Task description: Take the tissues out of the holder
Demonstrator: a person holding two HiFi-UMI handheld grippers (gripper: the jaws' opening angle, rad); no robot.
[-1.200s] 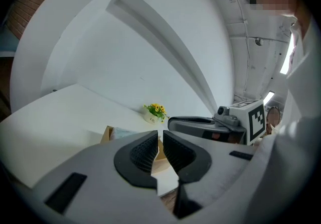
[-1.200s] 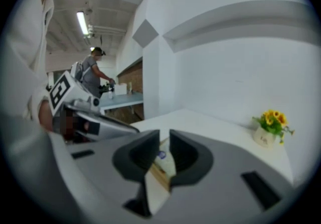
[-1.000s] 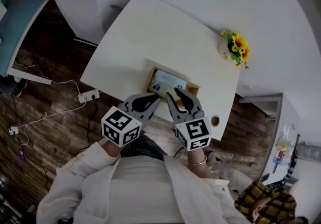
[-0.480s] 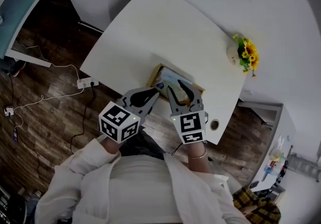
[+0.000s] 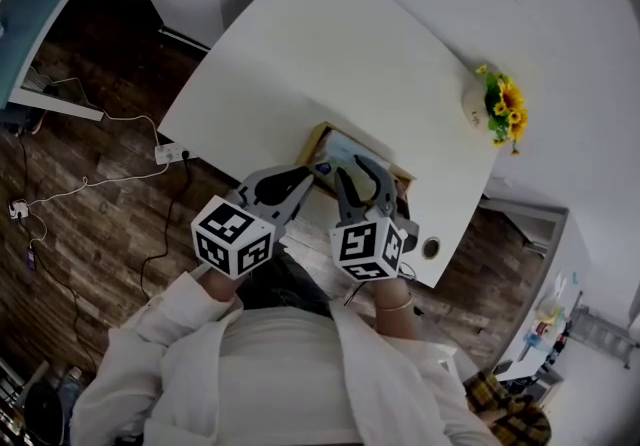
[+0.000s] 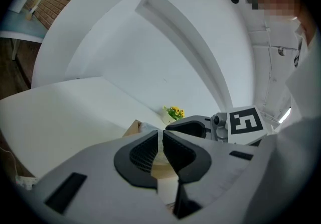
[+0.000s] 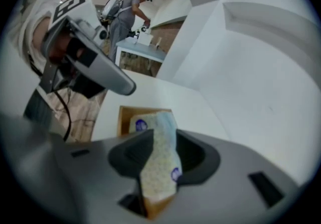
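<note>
A wooden tissue holder (image 5: pixel 318 142) stands near the front edge of the white table (image 5: pixel 300 54) and holds a white pack of tissues (image 5: pixel 345 150) printed with blue marks. My right gripper (image 5: pixel 361 174) reaches steeply down into it. Its jaws have just been opening and now stand wide on either side of the pack (image 7: pixel 156 122), which rises between them without looking squeezed. My left gripper (image 5: pixel 311 173) hovers just left of the holder (image 6: pixel 133 128), its jaws drawn together to a thin slit with nothing in it.
A small vase of sunflowers (image 5: pixel 497 106) sits at the table's far right. A round cable hole (image 5: pixel 431 248) marks the near right corner. A power strip with cords (image 5: pixel 165 152) lies on the wooden floor at left. A person (image 7: pixel 125 14) stands far behind.
Both grippers have sunk towards the holder. The right one has rolled, turning its marker cube, and its jaws have spread wider around the tissue pack.
</note>
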